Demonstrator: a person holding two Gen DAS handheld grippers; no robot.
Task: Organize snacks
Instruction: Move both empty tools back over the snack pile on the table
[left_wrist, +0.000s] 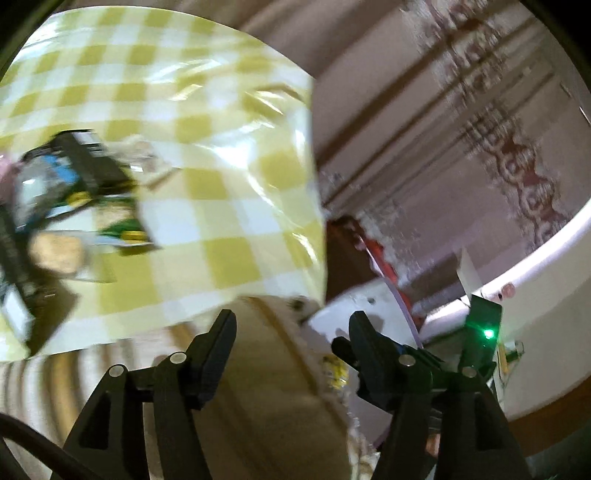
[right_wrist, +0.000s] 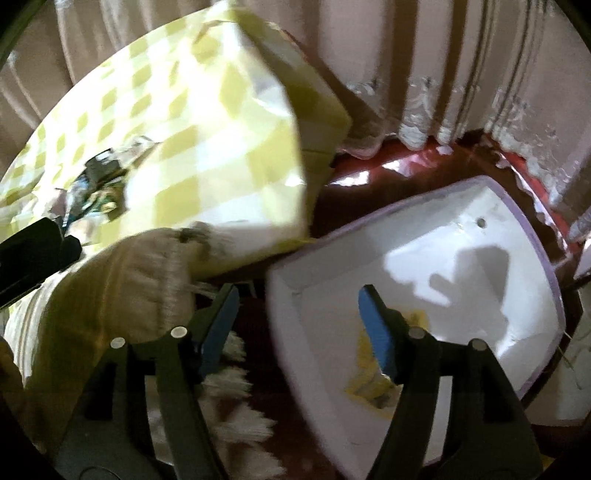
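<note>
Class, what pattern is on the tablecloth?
Yellow-green and white checks on the tablecloth, clearest in the left wrist view.

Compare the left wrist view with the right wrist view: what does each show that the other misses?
Only the left wrist view: a green indicator light on a dark device.
Only the right wrist view: the white bin's interior with a blurred yellow snack packet on its floor.
Both: the yellow-and-white checked tablecloth, a pile of dark snack packets, the white plastic bin, pale curtains.
</note>
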